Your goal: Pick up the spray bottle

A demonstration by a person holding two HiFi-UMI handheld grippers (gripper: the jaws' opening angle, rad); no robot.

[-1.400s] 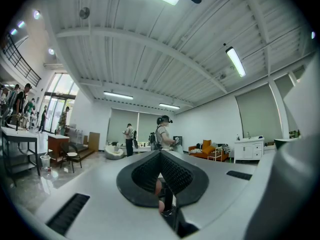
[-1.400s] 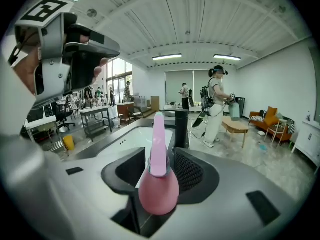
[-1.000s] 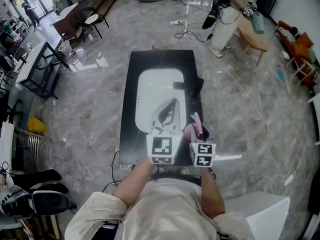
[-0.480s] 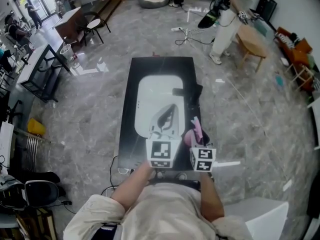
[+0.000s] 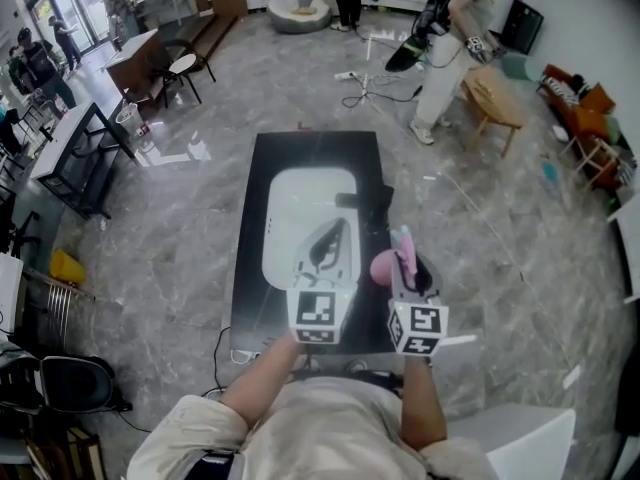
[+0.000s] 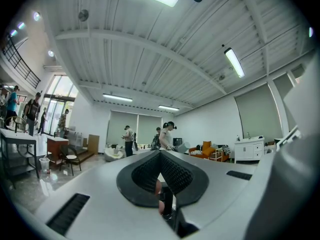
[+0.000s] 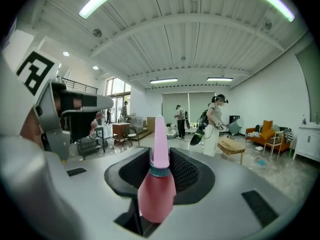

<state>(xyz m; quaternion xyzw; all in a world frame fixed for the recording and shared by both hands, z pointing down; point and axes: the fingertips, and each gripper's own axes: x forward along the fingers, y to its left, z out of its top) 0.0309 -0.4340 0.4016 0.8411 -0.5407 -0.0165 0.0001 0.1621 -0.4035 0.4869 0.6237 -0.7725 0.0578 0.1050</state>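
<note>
Pick step, grasp made. The bottle (image 5: 386, 265) is in the right gripper (image 5: 404, 271), over the near right part of the black worktop (image 5: 255, 168). We judge it lifted clear, though the head view hides its base. In the right gripper view the jaws are clamped on the pink bottle (image 7: 156, 186): the pads flank its shoulder and teal collar, the round body bulges toward the camera and the nozzle points away along the jaws. The left gripper (image 5: 320, 283) is just beside it, at the near end of the iron (image 5: 328, 240) that lies on the white pad (image 5: 300, 198). Its jaws are together with nothing in them. To finish well, we think the squeeze should stay even, since the body tapers and may slip through the pads if the grip relaxes. Raise it straight with no twist, and keep it to the right, apart from the iron and the idle left gripper.
</note>
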